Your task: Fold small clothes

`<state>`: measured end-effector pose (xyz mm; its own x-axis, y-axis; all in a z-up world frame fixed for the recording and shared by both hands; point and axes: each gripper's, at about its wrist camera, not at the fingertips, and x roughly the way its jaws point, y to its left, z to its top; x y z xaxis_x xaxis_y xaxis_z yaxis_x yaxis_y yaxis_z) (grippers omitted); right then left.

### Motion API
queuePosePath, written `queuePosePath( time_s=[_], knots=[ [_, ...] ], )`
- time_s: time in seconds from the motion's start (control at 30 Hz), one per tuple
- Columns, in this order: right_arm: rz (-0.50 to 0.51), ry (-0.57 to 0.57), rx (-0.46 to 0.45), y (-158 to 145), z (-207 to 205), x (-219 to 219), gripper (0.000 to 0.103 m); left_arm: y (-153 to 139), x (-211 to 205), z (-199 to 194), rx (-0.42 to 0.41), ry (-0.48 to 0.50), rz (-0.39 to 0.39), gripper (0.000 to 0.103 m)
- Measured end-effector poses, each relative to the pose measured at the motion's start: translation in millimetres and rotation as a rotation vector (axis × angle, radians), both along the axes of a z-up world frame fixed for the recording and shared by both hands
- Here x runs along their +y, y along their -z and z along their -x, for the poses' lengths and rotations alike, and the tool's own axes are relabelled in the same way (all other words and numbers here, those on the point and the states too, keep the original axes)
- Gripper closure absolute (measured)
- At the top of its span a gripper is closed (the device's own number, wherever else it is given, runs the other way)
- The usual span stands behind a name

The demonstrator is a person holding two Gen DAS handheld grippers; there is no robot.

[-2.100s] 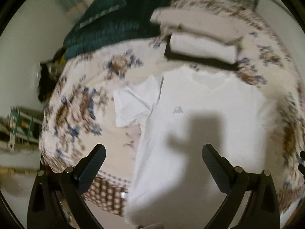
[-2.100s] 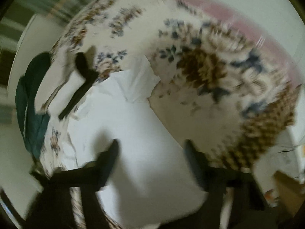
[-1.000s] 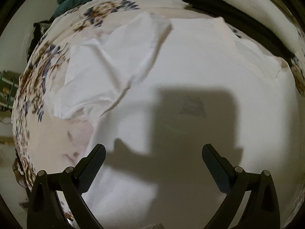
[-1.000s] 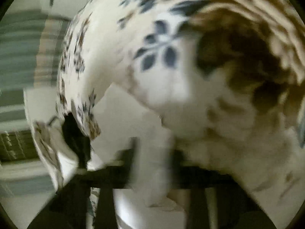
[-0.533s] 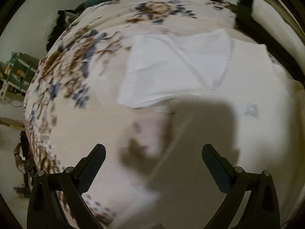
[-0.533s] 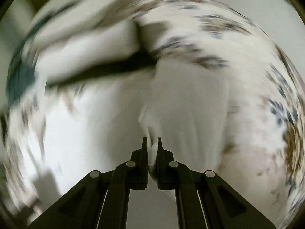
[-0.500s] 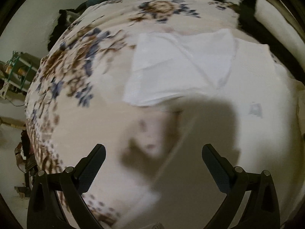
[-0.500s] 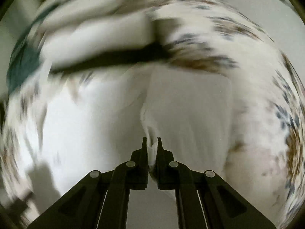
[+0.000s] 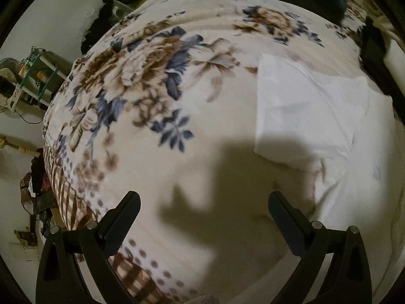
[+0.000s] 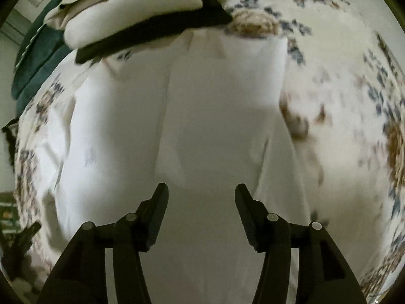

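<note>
Spread flat on the bedspread (image 10: 341,106) lies the T-shirt (image 10: 215,116), one side panel folded inward over its middle. Beyond the T-shirt's far edge, just beside it, sits a stack of folded clothes (image 10: 131,17); farther left of that stack, a blanket (image 10: 38,58). Out past the T-shirt's opposite side, its sleeve (image 9: 303,111) laid on the bedspread.

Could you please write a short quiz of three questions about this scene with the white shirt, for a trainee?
1. True or false: the left claw holds cloth.
2. What lies under the white shirt? A) floral blanket B) bare floor C) wooden table
3. Fill in: beyond the shirt lies a stack of folded ____.

Key: 1 false, it is open and empty. 2 A, the floral blanket. 3 clothes.
</note>
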<state>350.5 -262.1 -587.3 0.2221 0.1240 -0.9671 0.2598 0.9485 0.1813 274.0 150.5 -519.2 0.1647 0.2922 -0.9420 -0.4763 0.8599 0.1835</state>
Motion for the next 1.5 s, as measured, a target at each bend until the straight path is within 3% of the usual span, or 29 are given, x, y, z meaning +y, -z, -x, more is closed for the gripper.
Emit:
queuePosePath(
  time_s=[0.13, 0.23, 0.3, 0.37, 0.53, 0.67, 0.7, 0.73, 0.77, 0.8, 0.87, 0.93, 1.0, 1.27, 1.5],
  knots=[
    [0.107, -0.02, -0.033, 11.3, -64.9, 29.4, 0.046, 2.4, 4.7, -4.4, -0.006, -0.003, -0.004, 0.0],
    [0.137, 0.002, 0.035, 41.5, -106.6, 48.2, 0.051, 5.2, 6.2, -7.0, -0.005, -0.005, -0.005, 0.0],
    [0.166, 0.052, 0.043, 46.8, -115.3, 48.8, 0.096, 6.3, 8.0, -8.4, -0.006, -0.007, -0.002, 0.0],
    [0.18, 0.069, 0.023, 41.8, -118.3, 53.3, 0.103, 7.5, 9.2, -9.2, -0.008, -0.006, -0.003, 0.0],
    [0.242, -0.05, -0.081, 13.0, -109.7, 91.1, 0.103, 11.0, 9.7, -9.3, -0.002, -0.007, 0.0, 0.0],
    [0.373, -0.117, -0.064, 12.4, -110.5, 107.8, 0.101, 9.9, 11.0, -7.1, -0.004, -0.011, 0.005, 0.0],
    [0.437, -0.122, -0.049, 15.4, -111.7, 109.2, 0.087, 8.9, 10.6, -6.9, -0.007, -0.007, -0.001, 0.0],
    [0.562, -0.14, -0.021, 22.3, -113.1, 108.9, 0.074, 8.3, 10.0, -6.6, -0.008, 0.0, -0.008, 0.0],
    [0.608, -0.15, -0.007, 25.9, -114.1, 106.0, 0.051, 8.7, 9.6, -6.4, -0.006, 0.006, -0.014, 0.0],
    [0.621, -0.159, 0.003, 32.1, -116.9, 106.2, 0.049, 9.4, 9.8, -6.1, -0.003, 0.008, -0.016, 0.0],
    [0.644, -0.18, 0.032, 47.7, -116.7, 103.3, 0.049, 11.4, 11.2, -5.0, 0.004, 0.007, -0.015, 0.0],
    [0.646, -0.19, 0.048, 59.4, -118.0, 100.9, 0.057, 12.1, 12.6, -4.6, 0.009, 0.003, -0.017, 0.0],
    [0.634, -0.171, 0.032, 63.2, -117.4, 95.6, 0.101, 10.7, 13.4, -3.9, 0.006, 0.002, -0.028, 0.0],
    [0.659, -0.245, -0.065, 45.9, -100.3, 130.2, 0.101, 7.5, 10.1, -6.2, 0.002, 0.013, -0.044, 0.0],
    [0.59, -0.28, -0.084, 39.2, -97.7, 156.0, 0.101, 2.8, 6.2, -9.3, -0.016, 0.018, -0.043, 0.0]
  ],
)
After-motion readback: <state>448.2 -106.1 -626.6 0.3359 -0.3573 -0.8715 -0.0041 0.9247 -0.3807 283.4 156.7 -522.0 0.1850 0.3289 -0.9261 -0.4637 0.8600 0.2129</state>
